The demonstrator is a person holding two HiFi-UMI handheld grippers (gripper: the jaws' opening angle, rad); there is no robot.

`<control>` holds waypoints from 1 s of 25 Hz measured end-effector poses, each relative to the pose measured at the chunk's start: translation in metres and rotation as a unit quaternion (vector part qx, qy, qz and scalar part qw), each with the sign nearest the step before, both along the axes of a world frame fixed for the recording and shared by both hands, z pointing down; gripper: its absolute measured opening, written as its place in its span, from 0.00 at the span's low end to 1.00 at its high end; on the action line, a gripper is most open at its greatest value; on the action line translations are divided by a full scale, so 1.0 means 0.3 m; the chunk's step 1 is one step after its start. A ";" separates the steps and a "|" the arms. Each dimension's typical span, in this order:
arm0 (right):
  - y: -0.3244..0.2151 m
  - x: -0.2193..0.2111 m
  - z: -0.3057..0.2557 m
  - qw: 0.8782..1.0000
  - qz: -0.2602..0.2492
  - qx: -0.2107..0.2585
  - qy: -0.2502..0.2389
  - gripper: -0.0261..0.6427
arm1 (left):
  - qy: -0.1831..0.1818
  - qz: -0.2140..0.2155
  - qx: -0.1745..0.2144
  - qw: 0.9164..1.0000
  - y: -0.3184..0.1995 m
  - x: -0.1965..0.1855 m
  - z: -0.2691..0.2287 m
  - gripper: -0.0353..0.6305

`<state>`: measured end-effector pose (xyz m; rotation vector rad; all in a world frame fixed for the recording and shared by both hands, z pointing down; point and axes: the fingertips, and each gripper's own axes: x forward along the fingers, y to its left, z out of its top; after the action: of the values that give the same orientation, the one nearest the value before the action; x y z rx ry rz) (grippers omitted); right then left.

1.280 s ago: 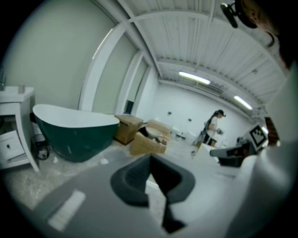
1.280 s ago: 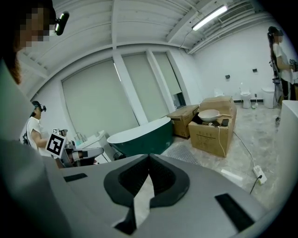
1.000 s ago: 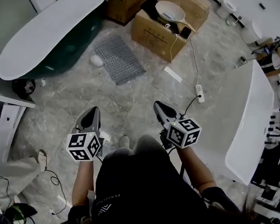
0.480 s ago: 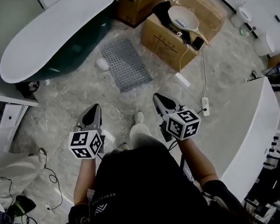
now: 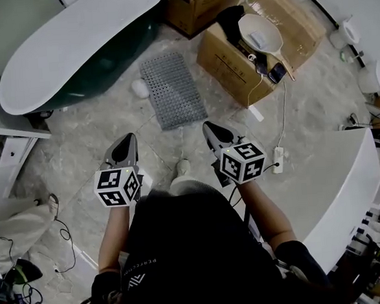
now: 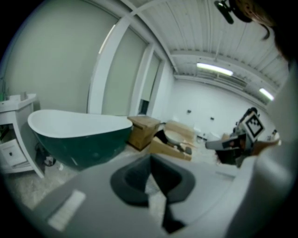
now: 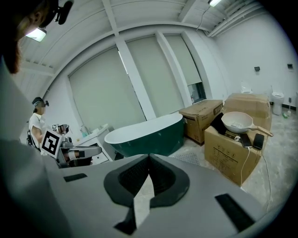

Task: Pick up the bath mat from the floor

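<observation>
Here we hold the left hand-held gripper (image 5: pixel 129 139) and right hand-held gripper (image 5: pixel 208 126) closed and empty, seemingly well short of the bath mat (image 5: pixel 173 89) lying on the floor (image 5: pixel 104 131) beside the bathtub (image 5: pixel 73 52).

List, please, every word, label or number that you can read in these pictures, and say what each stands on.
No text here reads with certainty.
Side of the cardboard box: several printed dark lines, too blurred to read.
Back of the person's black shirt: pale lettering beside a logo, too small to read.
The marker cubes: square patterns only, no words.
</observation>
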<state>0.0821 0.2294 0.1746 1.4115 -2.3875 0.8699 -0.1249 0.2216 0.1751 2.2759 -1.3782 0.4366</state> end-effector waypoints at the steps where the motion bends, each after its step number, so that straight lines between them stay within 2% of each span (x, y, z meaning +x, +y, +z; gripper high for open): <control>1: -0.018 0.013 0.011 1.000 -0.003 -0.003 0.000 0.04 | 0.000 -0.002 -0.004 1.000 -0.014 0.015 0.008 0.06; 8: -0.128 0.073 0.072 1.000 0.002 -0.019 -0.004 0.04 | 0.023 -0.029 -0.041 0.998 -0.098 0.040 0.051 0.06; 12: -0.178 0.082 0.108 1.000 0.008 -0.030 -0.004 0.04 | -0.015 -0.026 -0.040 0.999 -0.154 0.031 0.083 0.06; 14: -0.205 0.078 0.123 0.999 0.012 -0.037 -0.004 0.04 | -0.020 -0.023 -0.043 0.999 -0.186 0.028 0.103 0.07; 17: -0.253 0.065 0.139 0.999 0.010 -0.042 0.006 0.04 | -0.012 -0.021 -0.053 0.998 -0.243 0.024 0.139 0.08; 20: -0.305 0.051 0.152 0.999 0.013 -0.048 0.015 0.04 | -0.002 -0.012 -0.066 0.998 -0.305 0.024 0.177 0.15; 25: -0.400 0.024 0.180 0.997 0.019 -0.065 0.029 0.04 | 0.008 0.001 -0.082 0.997 -0.421 0.021 0.227 0.17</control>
<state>0.0894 0.1094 0.2287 1.4160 -2.2257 0.9598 -0.1186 0.0953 0.2433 2.1433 -1.2832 0.5104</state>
